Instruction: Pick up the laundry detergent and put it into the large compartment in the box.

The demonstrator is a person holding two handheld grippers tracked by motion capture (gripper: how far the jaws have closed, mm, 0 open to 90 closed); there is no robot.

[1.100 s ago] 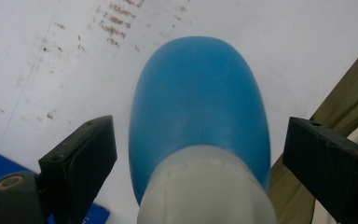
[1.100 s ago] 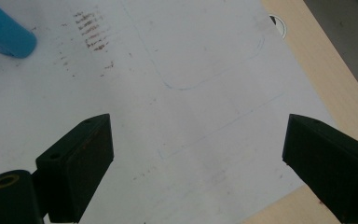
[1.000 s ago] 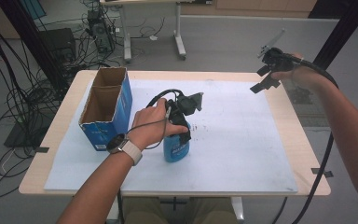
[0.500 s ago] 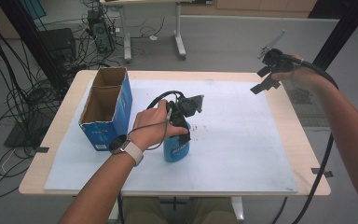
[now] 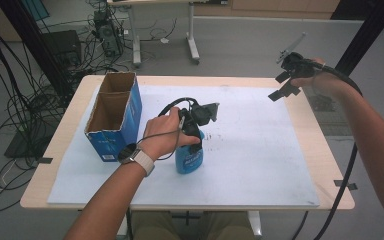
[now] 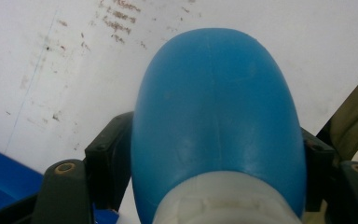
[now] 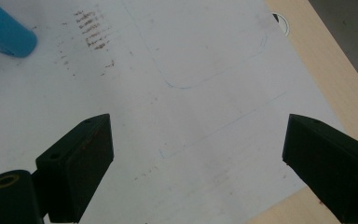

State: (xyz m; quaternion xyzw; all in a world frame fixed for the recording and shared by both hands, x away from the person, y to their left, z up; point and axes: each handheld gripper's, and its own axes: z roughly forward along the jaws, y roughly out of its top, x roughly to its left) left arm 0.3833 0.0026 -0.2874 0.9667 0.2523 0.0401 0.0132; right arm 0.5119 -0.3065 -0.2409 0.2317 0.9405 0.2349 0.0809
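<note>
Left gripper [image 5: 192, 131] clamps the rounded blue plastic bottle [image 5: 188, 156] upright mid-table on the white paper sheet [image 5: 260, 150], right of the open blue cardboard box [image 5: 114, 116]; right gripper [image 5: 286, 82] hangs far right, jaws spread wide

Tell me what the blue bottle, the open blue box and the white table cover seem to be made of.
Blue bottle: smooth plastic, soft sheen, faint mould seam. Open blue box: cardboard, brown raw inside, printed blue outside. White table cover: probably paper or thin matte sheet, flat, smudged and pen-marked.
</note>
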